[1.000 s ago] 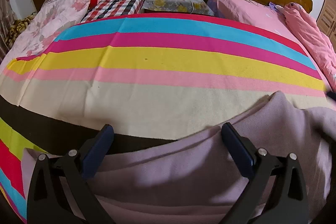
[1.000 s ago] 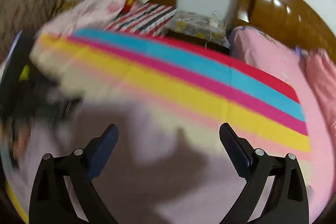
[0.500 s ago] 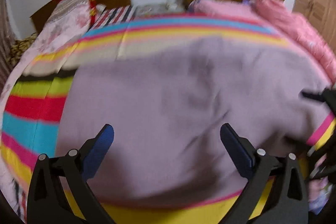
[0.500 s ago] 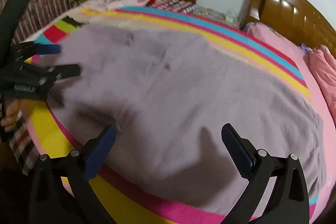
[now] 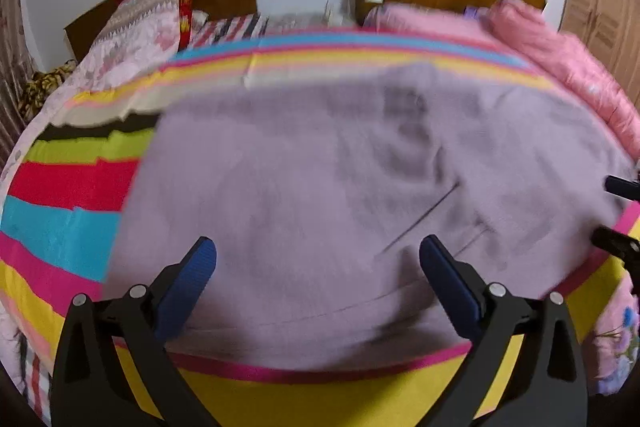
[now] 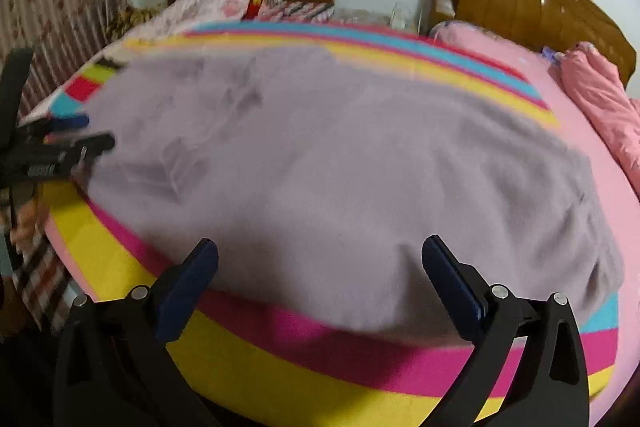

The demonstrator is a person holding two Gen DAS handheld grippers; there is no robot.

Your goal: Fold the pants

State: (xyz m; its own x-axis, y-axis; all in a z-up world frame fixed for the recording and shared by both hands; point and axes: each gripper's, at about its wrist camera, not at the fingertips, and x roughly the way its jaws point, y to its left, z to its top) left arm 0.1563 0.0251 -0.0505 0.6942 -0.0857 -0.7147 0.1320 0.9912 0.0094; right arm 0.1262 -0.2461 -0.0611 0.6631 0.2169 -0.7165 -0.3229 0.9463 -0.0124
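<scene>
Pants (image 5: 340, 195) now spread flat on bed (image 5: 68, 183), apparently released; left gripper (image 5: 318, 259) and right gripper (image 6: 320, 259) fingers apart, empty. Folding can start.

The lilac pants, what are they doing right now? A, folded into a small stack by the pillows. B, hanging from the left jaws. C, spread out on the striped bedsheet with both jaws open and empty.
C: the lilac pants lie spread on the striped bedsheet, and both the left gripper and right gripper have jaws apart, holding nothing.
</scene>
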